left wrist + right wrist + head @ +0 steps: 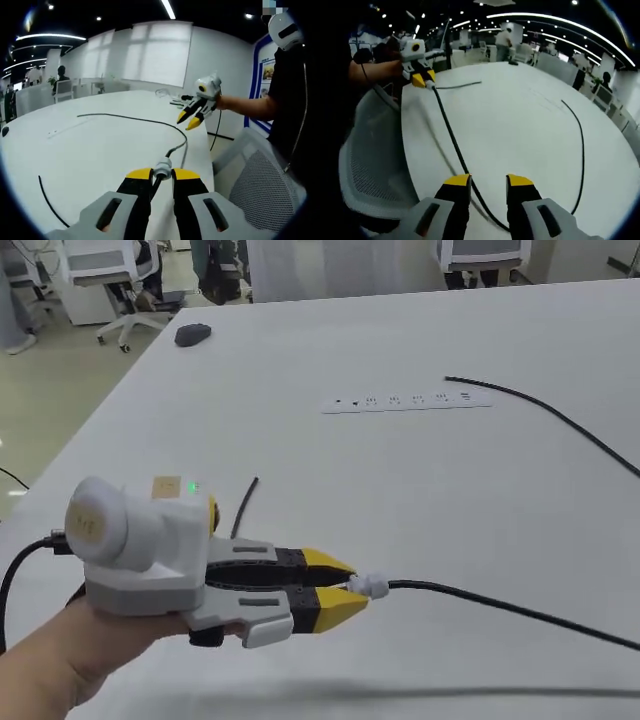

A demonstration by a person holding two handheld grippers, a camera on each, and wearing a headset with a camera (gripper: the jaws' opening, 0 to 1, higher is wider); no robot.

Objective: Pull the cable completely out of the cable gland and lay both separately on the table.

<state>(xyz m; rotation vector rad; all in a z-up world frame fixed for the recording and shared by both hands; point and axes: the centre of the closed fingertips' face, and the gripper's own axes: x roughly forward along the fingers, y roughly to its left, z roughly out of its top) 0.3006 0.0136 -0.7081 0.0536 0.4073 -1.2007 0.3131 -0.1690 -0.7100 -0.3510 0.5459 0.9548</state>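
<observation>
A white cable gland (368, 587) sits on a black cable (500, 608) just above the table. My left gripper (345, 588), held in a hand at the lower left, is shut on the gland (162, 167). The cable (150, 121) curves away across the table, and a short tail (243, 508) lies behind the gripper. My right gripper (195, 117) hangs in the air off the table's edge, open. In its own view the right gripper (489, 182) holds nothing. The cable (451, 137) runs from the gland (431, 86) and passes under it near one finger.
A white power strip (405, 400) lies mid-table, with a black cable end (560, 420) beside it running off right. A dark mouse (192, 334) sits at the far left edge. A grey mesh chair (370, 165) stands by the table edge. Office chairs stand beyond.
</observation>
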